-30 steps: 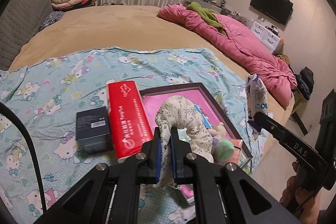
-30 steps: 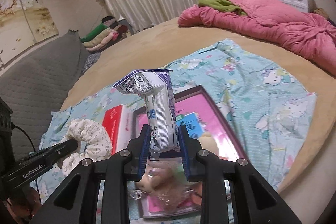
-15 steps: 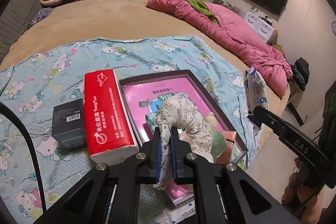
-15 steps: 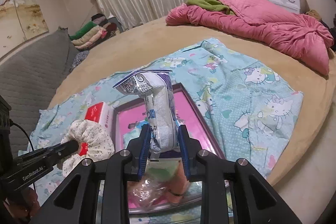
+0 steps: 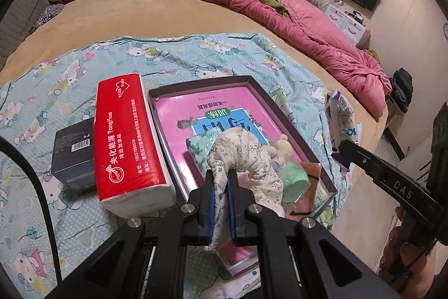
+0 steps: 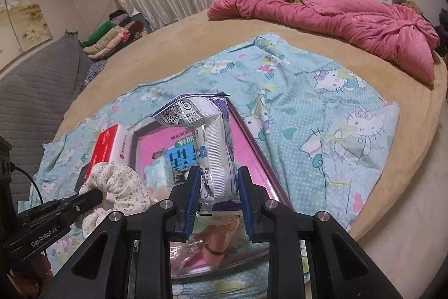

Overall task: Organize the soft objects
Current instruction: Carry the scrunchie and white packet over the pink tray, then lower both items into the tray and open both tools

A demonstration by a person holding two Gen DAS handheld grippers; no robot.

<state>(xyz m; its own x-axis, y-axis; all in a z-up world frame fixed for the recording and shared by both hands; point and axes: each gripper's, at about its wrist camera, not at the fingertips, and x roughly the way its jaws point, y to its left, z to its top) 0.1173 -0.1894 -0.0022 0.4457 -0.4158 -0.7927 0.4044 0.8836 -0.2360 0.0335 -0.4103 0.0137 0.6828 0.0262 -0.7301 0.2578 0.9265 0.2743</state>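
Left gripper (image 5: 221,187) pinching floral scrunchie (image 5: 240,153), right gripper (image 6: 218,187) clamped on white pouch (image 6: 207,142), both over pink-lined box (image 5: 291,114) on bed. Placing step, probably; next: lower, release inside rim. Free room at far end; tissue pack (image 5: 126,136) touching left wall.

The near end of the tray (image 5: 282,114) is crowded with small soft things, while its far end over the pink book (image 5: 224,105) lies bare. A red tissue pack (image 5: 126,136) walls its left side; the sheet (image 6: 322,114) to its right is open.
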